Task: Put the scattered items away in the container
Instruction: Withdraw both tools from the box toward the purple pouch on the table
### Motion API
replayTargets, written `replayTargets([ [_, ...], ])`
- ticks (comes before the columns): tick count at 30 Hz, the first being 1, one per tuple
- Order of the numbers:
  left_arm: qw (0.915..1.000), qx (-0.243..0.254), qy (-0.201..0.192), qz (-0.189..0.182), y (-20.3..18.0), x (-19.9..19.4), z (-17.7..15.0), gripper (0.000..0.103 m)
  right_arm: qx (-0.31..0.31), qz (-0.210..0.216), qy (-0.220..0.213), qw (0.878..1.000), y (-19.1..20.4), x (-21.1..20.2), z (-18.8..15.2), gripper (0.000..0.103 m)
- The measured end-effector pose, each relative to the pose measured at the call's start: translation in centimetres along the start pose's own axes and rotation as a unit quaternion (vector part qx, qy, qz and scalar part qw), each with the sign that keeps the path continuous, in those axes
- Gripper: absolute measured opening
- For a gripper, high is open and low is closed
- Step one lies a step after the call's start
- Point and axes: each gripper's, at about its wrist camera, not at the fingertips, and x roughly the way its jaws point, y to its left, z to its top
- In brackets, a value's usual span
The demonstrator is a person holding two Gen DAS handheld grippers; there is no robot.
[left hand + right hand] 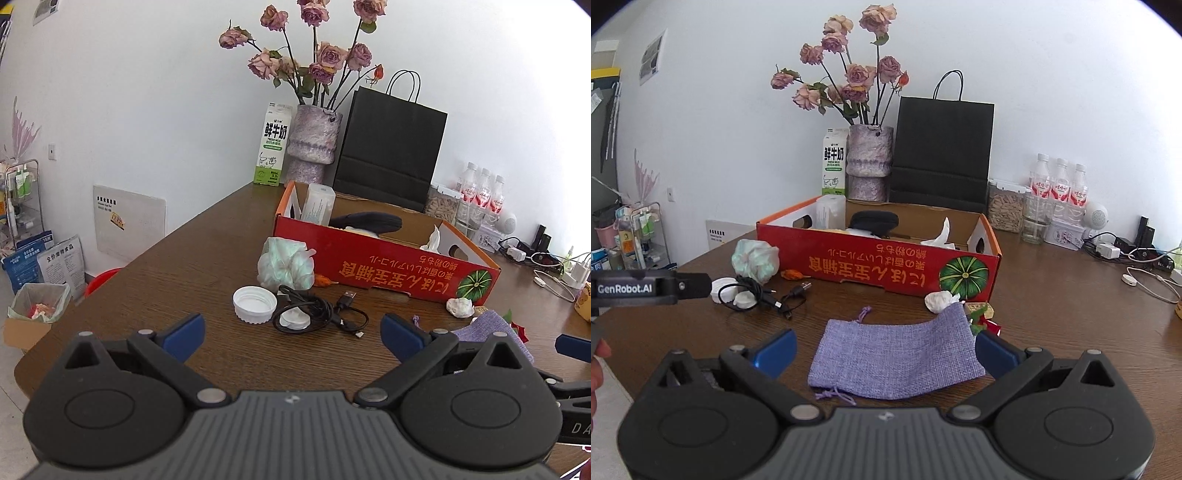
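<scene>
A red cardboard box [373, 264] [875, 264] stands open on the brown table and holds a black case, a clear tub and tissue. In front of it lie a pale green crumpled bag [284, 266] [756, 260], a white lid [255, 304], a black cable coiled on a white puck [310, 314] [753, 293], a white crumpled lump [460, 306] [940, 300] and a purple cloth pouch [897, 356] [491, 330]. My left gripper [293, 332] is open just short of the cable. My right gripper [886, 350] is open, its blue fingers either side of the pouch.
A vase of dried roses [870, 162], a milk carton [272, 147], a black paper bag [943, 147] and water bottles [1058, 184] line the wall behind the box. Chargers and cables [1137, 258] clutter the right. The table's left edge drops to a bin [37, 302].
</scene>
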Motion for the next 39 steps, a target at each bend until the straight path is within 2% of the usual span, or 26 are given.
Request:
replayTargets([
  [3,0.9999,0.010,-0.009,0.000,-0.3,-0.3,0.0,0.103,0.005,0.008,-0.004,1.000,-0.1,-0.1,0.1,0.103],
  [15,0.9998,0.006,-0.001,0.018,0.1,0.1,0.0,0.103,0.017,0.023,0.015,0.999,-0.3,0.5,-0.2,0.103],
  [25,0.9994,0.009,0.000,0.034,0.5,0.3,0.0,0.103,0.024,0.023,0.033,0.999,-0.7,1.3,-0.8,0.103],
  [31,0.9990,0.008,0.011,0.043,1.0,1.0,-0.2,0.103,0.017,0.009,0.058,0.998,-0.6,3.7,-1.0,0.103],
  [36,0.9986,0.006,0.014,0.051,1.6,1.3,-0.2,0.103,0.008,0.018,0.074,0.997,-0.3,6.5,-0.4,0.103],
  [39,0.9983,0.005,0.014,0.056,1.9,1.4,-0.2,0.103,0.012,0.014,0.113,0.993,-0.2,8.7,-0.5,0.103],
])
